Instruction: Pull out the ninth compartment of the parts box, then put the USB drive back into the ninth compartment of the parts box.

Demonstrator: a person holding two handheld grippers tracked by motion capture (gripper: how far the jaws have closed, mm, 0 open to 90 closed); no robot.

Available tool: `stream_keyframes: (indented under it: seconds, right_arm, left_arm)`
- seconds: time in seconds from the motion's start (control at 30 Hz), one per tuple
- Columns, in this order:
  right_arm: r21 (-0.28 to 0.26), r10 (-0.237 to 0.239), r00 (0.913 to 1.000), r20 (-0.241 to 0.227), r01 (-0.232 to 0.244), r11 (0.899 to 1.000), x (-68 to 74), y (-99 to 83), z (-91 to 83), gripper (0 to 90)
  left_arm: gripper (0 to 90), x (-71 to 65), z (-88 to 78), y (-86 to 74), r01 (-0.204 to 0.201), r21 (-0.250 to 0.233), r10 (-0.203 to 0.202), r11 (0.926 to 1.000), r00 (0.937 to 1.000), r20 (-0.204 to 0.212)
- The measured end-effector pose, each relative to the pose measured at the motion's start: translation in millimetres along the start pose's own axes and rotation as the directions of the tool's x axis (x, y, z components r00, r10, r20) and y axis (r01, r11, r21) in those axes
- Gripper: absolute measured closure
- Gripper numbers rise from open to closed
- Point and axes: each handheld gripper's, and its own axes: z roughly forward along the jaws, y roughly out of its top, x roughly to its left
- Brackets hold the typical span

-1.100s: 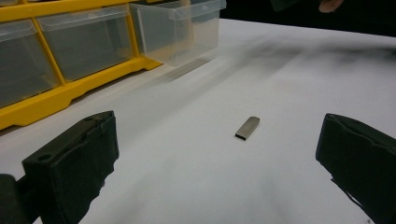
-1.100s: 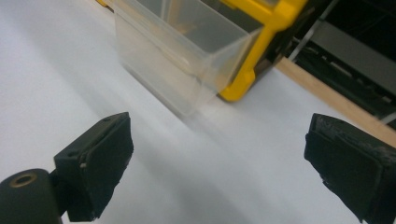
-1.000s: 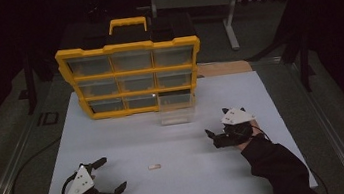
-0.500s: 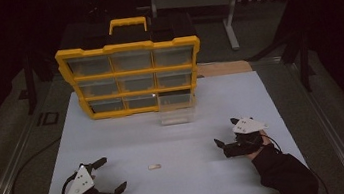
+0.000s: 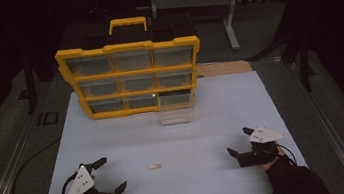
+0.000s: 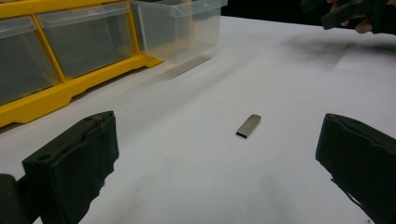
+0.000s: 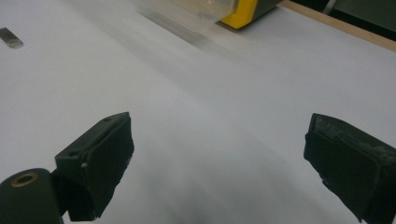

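Organizer [image 5: 126, 46]: yellow frame, black top, clear drawers. Pulled-out drawer [image 5: 177, 109]: clear. Small metal piece [image 6: 248, 125]: silver-grey. Table [image 5: 221, 105]: plain white. Gripper pads [image 6: 79, 154]: black.

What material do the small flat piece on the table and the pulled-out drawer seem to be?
The small flat piece looks like brushed metal: grey, with a dull sheen and sharp edges. The pulled-out drawer seems to be clear plastic: see-through, slightly cloudy walls with a moulded rim.
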Motion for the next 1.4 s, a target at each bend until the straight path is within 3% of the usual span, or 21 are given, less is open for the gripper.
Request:
stream_keyframes:
  seconds: [0.2, 0.43, 0.57, 0.97, 1.33, 1.4]
  right_arm:
    - [-0.018, 0.025, 0.9997, 0.007, -0.025, 1.000, -4.2, -9.3, -11.3, 7.8]
    - [-0.018, 0.000, 0.9999, 0.017, 0.001, 1.000, -0.7, -8.2, -7.3, 7.9]
    - [-0.005, -0.006, 0.9999, -0.011, 0.006, 1.000, -0.1, -8.6, -7.6, 7.9]
    - [-0.015, -0.026, 0.9996, -0.014, 0.026, 1.000, 3.5, -8.9, -7.5, 7.9]
    - [-0.025, -0.039, 0.9992, -0.014, 0.038, 0.999, 7.5, -7.0, -8.6, 7.9]
    - [-0.029, -0.039, 0.9992, -0.013, 0.039, 0.999, 7.4, -6.5, -9.5, 7.9]
  left_arm:
    - [0.0, 0.2, 0.5, -0.2, -0.001, 0.003, 0.001, 1.0000, 1.0000, 0.002]
    - [0.0, 0.1, 0.3, -0.2, -0.001, 0.006, 0.001, 1.0000, 1.0000, 0.001]
    - [0.0, -0.4, 0.7, -0.3, 0.001, 0.011, -0.001, 0.9999, 0.9999, 0.012]
    - [0.0, 0.3, 1.4, -0.8, -0.001, 0.025, 0.001, 0.9997, 0.9999, 0.010]
    - [0.0, 2.8, 0.8, 1.5, 0.006, 0.037, -0.005, 0.9993, 0.9999, -0.011]
    - [0.0, 6.8, 0.0, 2.1, 0.029, 0.035, -0.028, 0.9990, 0.9993, -0.026]
